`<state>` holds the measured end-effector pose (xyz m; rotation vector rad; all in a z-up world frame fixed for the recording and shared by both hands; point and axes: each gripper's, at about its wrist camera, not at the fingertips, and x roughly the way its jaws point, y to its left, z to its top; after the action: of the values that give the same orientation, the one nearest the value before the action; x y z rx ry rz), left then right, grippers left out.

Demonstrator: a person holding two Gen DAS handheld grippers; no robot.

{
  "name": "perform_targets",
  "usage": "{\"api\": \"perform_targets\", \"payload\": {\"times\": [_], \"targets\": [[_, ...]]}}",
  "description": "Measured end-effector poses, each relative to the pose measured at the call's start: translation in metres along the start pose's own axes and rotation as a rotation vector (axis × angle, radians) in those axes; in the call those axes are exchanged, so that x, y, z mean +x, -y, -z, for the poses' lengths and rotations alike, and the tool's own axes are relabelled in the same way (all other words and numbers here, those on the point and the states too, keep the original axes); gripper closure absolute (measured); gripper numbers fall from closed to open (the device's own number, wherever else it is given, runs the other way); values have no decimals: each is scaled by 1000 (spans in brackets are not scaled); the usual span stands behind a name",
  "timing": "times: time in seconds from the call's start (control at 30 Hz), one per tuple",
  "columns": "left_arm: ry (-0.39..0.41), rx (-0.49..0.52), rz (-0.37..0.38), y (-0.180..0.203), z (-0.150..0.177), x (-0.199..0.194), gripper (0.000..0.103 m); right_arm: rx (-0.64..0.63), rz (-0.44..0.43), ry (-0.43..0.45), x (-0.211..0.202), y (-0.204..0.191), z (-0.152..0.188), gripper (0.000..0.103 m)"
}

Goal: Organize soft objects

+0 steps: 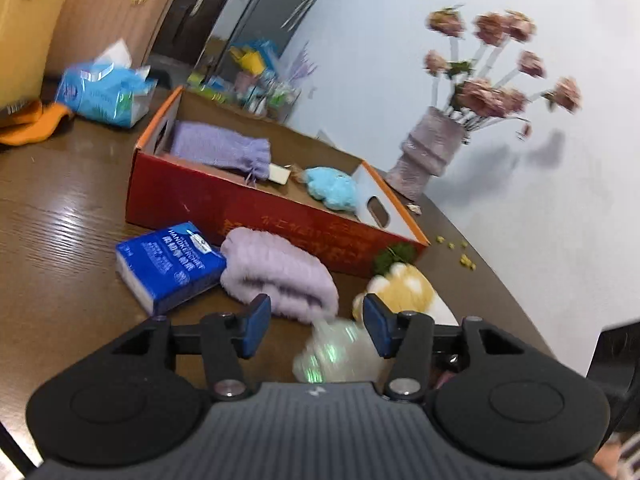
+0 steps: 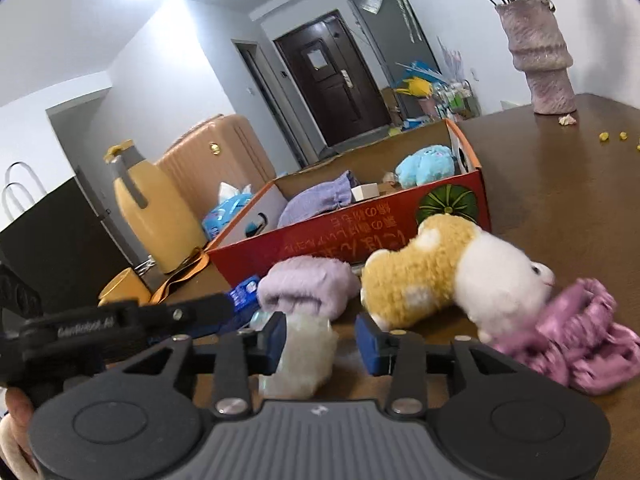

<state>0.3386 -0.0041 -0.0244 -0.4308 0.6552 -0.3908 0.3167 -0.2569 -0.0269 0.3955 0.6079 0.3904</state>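
Hovering half-open and empty, right gripper (image 2: 320,342) has a blurred whitish soft lump (image 2: 304,356) against one pad, front of the red cardboard box (image 2: 348,240); risk: closing off-centre, perhaps squeezing it out sideways.

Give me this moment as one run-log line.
left gripper: jaws open, empty | right gripper: jaws open, pale fluffy item between | red box: purple pouch, blue plush inside
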Motion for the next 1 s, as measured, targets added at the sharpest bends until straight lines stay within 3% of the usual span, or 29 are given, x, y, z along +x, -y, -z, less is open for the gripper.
{"api": "perform_targets", "payload": {"times": [0.1,0.2,0.4,0.6,0.63,0.73,1.0], "targets": [[-98,-56,20,-5,-8,21,55,57,-10,-48,19,5,-8,65],[-138,-15,39,-2,6,19,58,26,-29,-69,17,2,0,65],[-136,3,45,-2,44,-3,59,7,-73,-84,2,0,28,65],[-111,-25,107,-8,45,-14,60,19,-127,-77,-2,1,34,69],[-106,-29,117,-8,44,-13,63,23,-133,-74,-1,2,35,72],[-141,-61,124,-12,45,-4,89,57,-155,-75,0,5,37,85],[-117,-33,132,-4,47,-13,94,36,-167,-63,-10,-2,36,92]]}}
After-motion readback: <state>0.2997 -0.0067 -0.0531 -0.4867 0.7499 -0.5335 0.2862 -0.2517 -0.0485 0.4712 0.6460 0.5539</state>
